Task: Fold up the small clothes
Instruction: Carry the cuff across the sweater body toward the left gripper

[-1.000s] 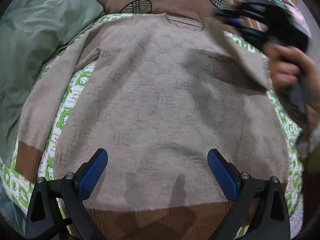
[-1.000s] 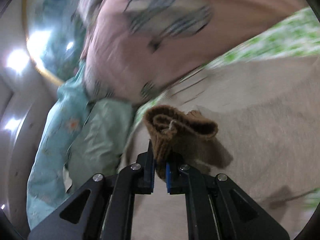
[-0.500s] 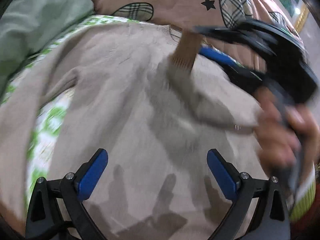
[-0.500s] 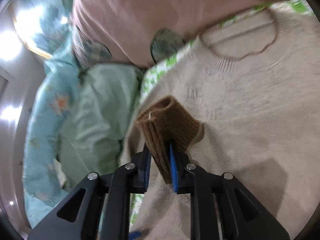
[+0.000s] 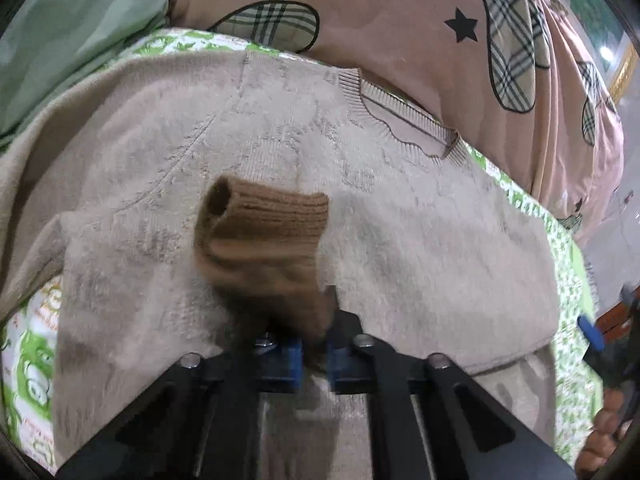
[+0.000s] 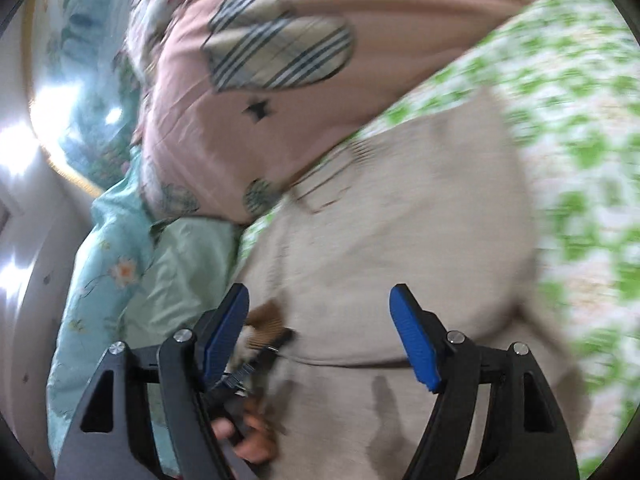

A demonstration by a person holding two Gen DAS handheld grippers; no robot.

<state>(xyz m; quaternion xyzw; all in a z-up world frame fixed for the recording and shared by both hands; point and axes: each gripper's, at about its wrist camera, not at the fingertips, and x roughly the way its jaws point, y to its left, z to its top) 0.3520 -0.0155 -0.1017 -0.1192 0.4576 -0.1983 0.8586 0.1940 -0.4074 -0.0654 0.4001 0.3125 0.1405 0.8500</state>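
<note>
A beige knit sweater [image 5: 400,216] lies on a green-and-white printed sheet [image 5: 32,344], neckline at the far side. Its right side is folded in over the body. My left gripper [image 5: 314,356] is shut on the brown ribbed sleeve cuff [image 5: 260,220], which stands up above the sweater's chest. My right gripper [image 6: 320,332] is open and empty over the sweater [image 6: 400,248]. In the right wrist view the left gripper and the cuff [image 6: 264,320] show low at the left. The right gripper's blue pad [image 5: 591,332] shows at the right edge of the left wrist view.
A pink quilt with plaid patches [image 5: 400,8] is heaped beyond the neckline. A pale green pillow [image 5: 60,28] lies at the far left. A turquoise floral blanket [image 6: 108,248] and a white wall are at the left in the right wrist view.
The sleeve cuff has passed from my right gripper to my left. The left gripper has shut on it; the right has opened and drawn back to the right.
</note>
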